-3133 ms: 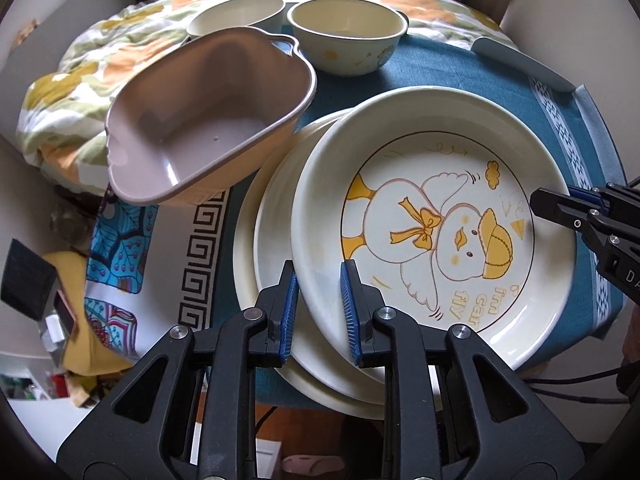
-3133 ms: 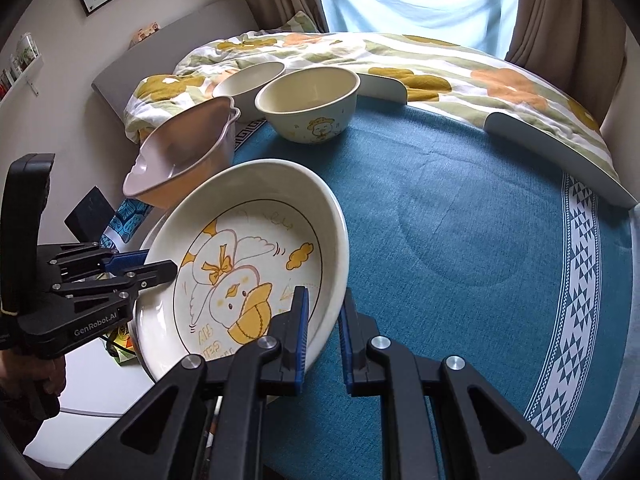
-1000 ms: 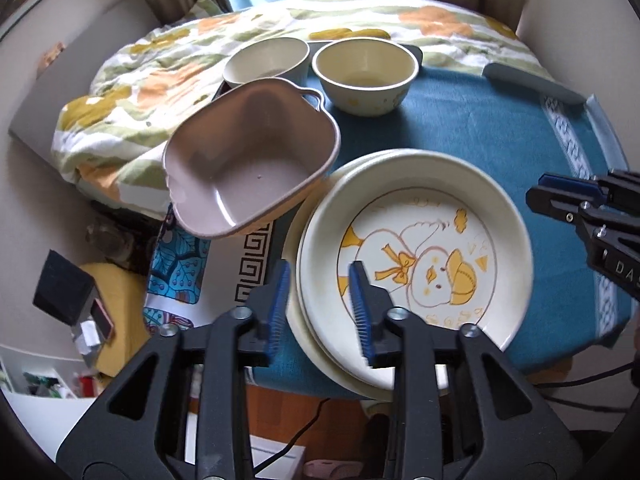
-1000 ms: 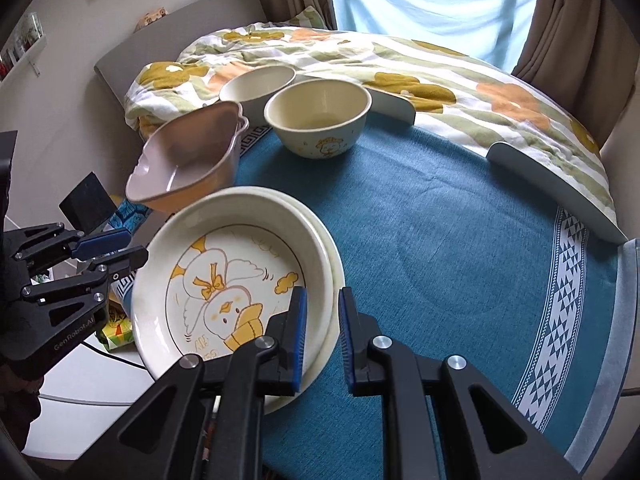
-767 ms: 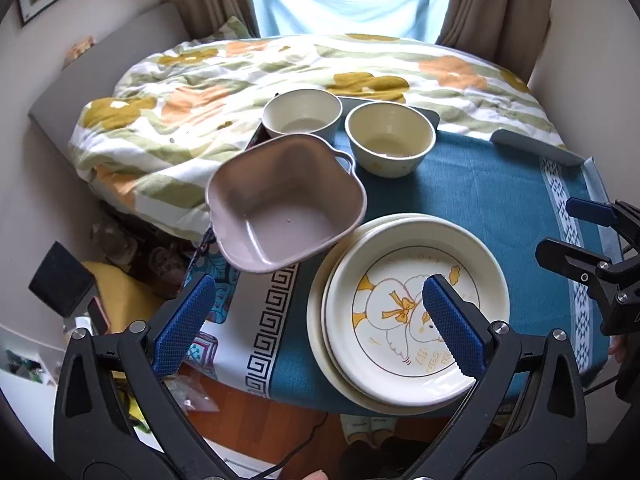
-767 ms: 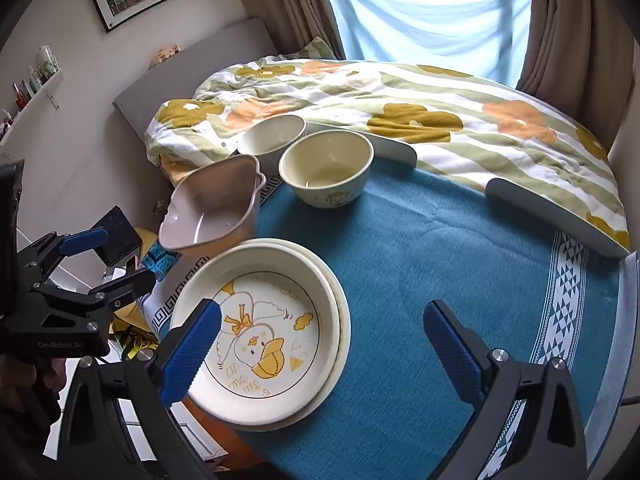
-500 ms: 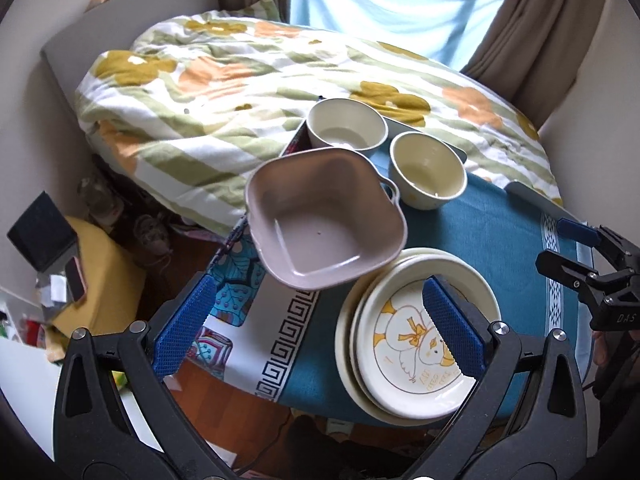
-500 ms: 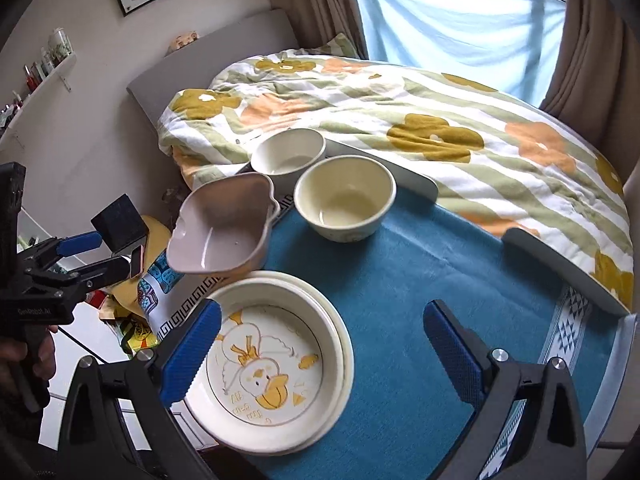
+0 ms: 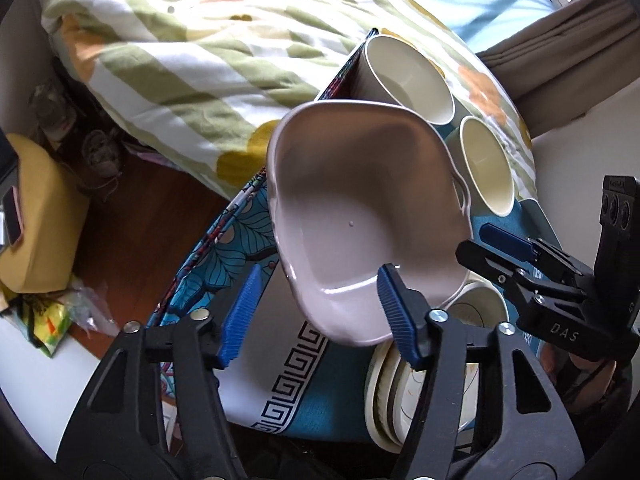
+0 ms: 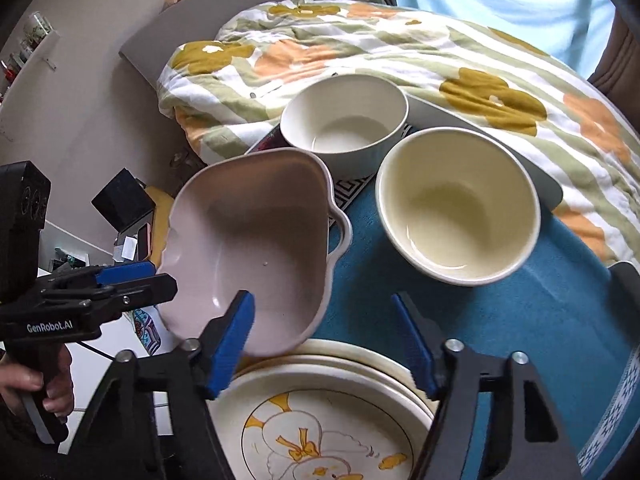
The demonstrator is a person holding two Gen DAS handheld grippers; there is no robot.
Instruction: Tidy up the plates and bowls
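Observation:
A pink square bowl (image 9: 360, 216) with handles leans tilted on the rim of the plate stack (image 9: 382, 384). My left gripper (image 9: 318, 314) hovers at the bowl's near rim. Its jaws are closing with that rim between them, and the pads stand clear of it. From the right, my right gripper (image 10: 322, 340) straddles the same pink bowl's (image 10: 256, 248) near corner above the duck plate (image 10: 320, 420). Its jaws are closing too, and the left pad is close to the rim. Two cream bowls (image 10: 344, 120) (image 10: 456, 204) stand behind.
The teal tablecloth (image 10: 520, 320) covers a round table whose edge runs under the pink bowl. A flowered quilt (image 10: 400, 40) lies right behind the bowls. Floor clutter and a yellow cushion (image 9: 36, 216) sit below on the left. A person's hand (image 10: 24, 384) holds the left gripper.
The duck plate was set down on the stack and released. Both grippers opened wide, moved over to the pink bowl, came closer, and their jaws have narrowed to about half.

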